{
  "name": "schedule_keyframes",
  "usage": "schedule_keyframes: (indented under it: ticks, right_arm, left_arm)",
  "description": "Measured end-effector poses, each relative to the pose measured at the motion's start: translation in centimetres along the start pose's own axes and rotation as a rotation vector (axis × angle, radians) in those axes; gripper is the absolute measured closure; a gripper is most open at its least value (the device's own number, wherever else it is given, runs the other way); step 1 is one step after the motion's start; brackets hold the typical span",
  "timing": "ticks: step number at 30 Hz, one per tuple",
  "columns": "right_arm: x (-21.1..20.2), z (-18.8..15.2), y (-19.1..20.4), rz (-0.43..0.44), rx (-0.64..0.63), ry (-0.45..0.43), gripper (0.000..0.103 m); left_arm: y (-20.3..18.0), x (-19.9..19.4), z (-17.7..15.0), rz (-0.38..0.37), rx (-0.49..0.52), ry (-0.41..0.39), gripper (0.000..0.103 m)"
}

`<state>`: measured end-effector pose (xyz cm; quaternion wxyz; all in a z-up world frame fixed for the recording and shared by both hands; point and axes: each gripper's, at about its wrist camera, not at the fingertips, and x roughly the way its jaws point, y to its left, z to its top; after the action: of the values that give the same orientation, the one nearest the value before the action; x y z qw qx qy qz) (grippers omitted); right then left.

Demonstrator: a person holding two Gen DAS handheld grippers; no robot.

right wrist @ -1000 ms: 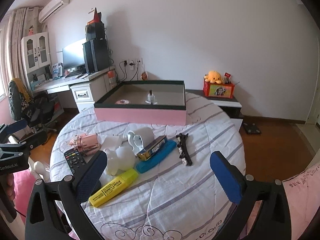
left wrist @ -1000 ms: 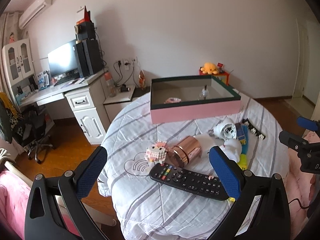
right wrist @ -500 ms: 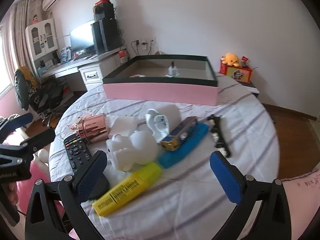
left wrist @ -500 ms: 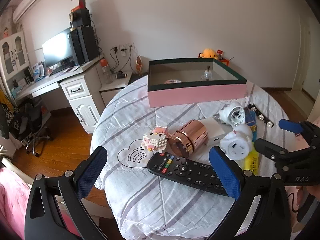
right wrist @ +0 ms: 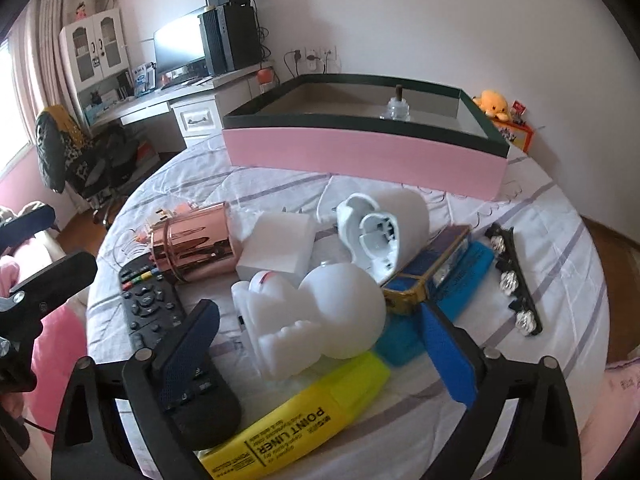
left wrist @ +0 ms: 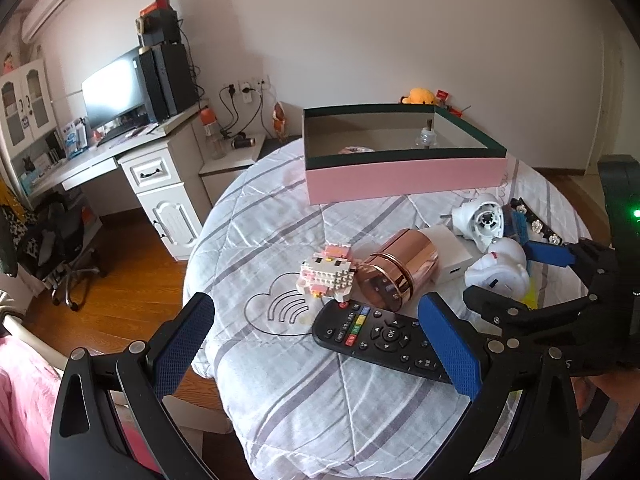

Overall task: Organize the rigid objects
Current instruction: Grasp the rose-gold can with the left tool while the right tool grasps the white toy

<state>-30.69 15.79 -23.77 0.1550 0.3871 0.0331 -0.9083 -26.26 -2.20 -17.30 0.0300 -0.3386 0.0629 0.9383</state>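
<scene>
**Two grippers over the clutter, right one narrowing on the white figurine**

Two grippers hang above the round table [left wrist: 280, 400], and nothing is held yet. The right gripper [right wrist: 320, 344] has its jaws closing, with the white figurine [right wrist: 320, 320] between the pads but not pressed, as far as the right wrist view shows. The left gripper [left wrist: 316, 344] stands with fingers wide apart over the near end of the remote [left wrist: 384, 336].

Handling, as a judgement: the figurine looks like hard, hollow plastic, so light and stiff but smooth (prob. slippery on its round head). Taking it across the blocky lower body seems safer than across the ball.

Neighbours crowd it. The yellow highlighter [right wrist: 300, 420] lies just near of it, partly under the figurine's edge; a blue case [right wrist: 440, 312] and a gold-edged box [right wrist: 424, 268] sit to its right, a white motor housing [right wrist: 380, 232] just beyond. Left of it lie a white box [right wrist: 280, 248] and a copper tin [right wrist: 196, 244] on its side, which may roll if nudged. The pink tray [right wrist: 360, 152], far side, holds a small bottle [right wrist: 396, 108] and has plenty of room.
</scene>
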Motion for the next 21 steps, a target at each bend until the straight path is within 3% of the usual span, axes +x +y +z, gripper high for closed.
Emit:
schedule_keyframes:
  ticks: [2,8,21]
  right_arm:
    - [-0.1,0.1,-0.2,0.018,-0.011,0.001,0.028]
    - [-0.8,0.1,-0.8,0.054,-0.003,-0.005,0.029]
    - [-4.3,1.0,-5.7,-0.026,0.047,-0.09,0.03]
  left_arm:
    - [-0.3,0.3,0.1,-0.005,0.004,0.002,0.0]
    - [-1.8,1.3,0.7,-0.03,0.018,0.015,0.0]
    - [-4.8,5.0,1.8,-0.061,-0.015,0.077,0.0]
